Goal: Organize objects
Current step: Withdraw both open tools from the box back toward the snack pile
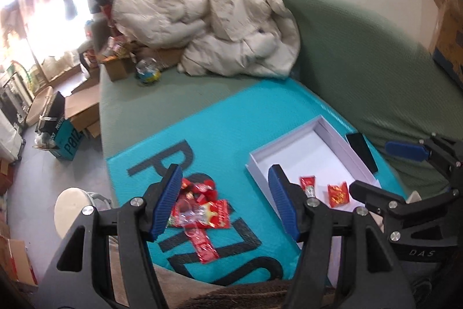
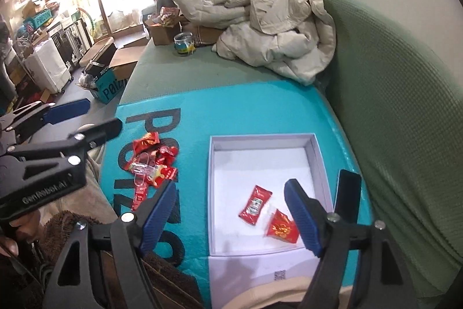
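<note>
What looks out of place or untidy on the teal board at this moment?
A loose heap of red packets with a clear plastic piece sprawls on the teal board, outside the white box. Only two red packets lie inside. Nothing looks spilled or damaged.

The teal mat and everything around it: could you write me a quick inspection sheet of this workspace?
Surface: teal mat with black lettering, lying on a green sofa.
Job's things: white box holding two red packets; pile of red sweets on the mat beside it.
Clutter: black phone at the box's far side; beige duvet; small jar.
Grippers: left gripper open and empty; right gripper open and empty above the box.
Cables: nothing seen.
Surroundings: cardboard boxes on the floor, bright window beyond.
</note>
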`<state>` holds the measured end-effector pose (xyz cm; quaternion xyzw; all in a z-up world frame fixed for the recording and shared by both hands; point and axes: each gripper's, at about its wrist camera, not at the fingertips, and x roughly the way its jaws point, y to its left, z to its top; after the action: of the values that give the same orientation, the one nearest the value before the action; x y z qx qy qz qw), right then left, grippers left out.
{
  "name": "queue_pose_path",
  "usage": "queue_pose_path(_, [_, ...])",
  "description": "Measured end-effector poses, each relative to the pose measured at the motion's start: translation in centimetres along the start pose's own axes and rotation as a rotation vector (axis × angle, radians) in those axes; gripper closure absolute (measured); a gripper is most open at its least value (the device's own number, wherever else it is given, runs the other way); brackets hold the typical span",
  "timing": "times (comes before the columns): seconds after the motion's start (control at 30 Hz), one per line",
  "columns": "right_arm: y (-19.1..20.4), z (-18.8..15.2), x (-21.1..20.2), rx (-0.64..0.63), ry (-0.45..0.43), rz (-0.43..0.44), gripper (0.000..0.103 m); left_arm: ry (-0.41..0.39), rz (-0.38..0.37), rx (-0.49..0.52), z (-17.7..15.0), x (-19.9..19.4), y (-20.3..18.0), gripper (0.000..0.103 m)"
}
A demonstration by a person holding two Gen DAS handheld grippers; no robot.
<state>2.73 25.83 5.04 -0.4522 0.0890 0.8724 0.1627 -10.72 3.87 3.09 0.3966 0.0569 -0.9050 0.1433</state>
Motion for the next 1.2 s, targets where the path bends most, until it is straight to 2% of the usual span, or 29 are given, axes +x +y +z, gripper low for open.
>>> queue_pose_path(0.13, [2.1, 1.0, -0.5, -0.011, -0.034, -0.001, 0.025, -0.066, 0.019, -0.031, 0.0, -1.4, 2.2, 0.041])
queue_pose_path(0.23, [4.0, 1.8, -1.0, -0.018, -0.073, 0.003, 0.025, -0.109, 0.071, -0.055, -0.2, -2.1, 3.8, 0.037])
queue_pose_path(0.37, [6.6, 2.7, -1.3, -0.048, -0.113, 0.013, 0.025, -0.108, 0.128, -0.093, -0.5, -1.9, 5.9, 0.036])
queue_pose_path(0.43, [7.8, 3.0, -1.0, -0.062, -0.115, 0.01, 0.025, -0.09, 0.145, -0.127, -0.8, -1.4, 7.5, 0.036])
queue_pose_path(0.53, [9.3, 3.2, -0.1, -0.075, -0.095, 0.024, 0.025, -0.072, 0.104, -0.163, -1.2, -0.5, 9.2, 0.036])
queue_pose_path(0.6, [10.1, 3.3, 0.7, -0.085, -0.071, 0.026, 0.025, -0.055, 0.108, -0.179, -1.3, 0.3, 10.1, 0.036])
queue_pose_path(0.87, [11.5, 3.1, 4.5, -0.088, 0.021, 0.068, 0.025, 0.028, 0.08, -0.189, -2.5, 3.4, 11.5, 0.036])
queue_pose_path(0.97, [12.0, 3.0, 5.6, -0.089, 0.037, 0.094, 0.025, 0.078, 0.074, -0.215, -3.2, 5.0, 12.3, 0.036])
queue_pose_path(1.2, [12.4, 2.7, 7.9, -0.097, 0.062, 0.071, 0.025, 0.205, 0.048, -0.259, -4.8, 8.7, 13.3, 0.036])
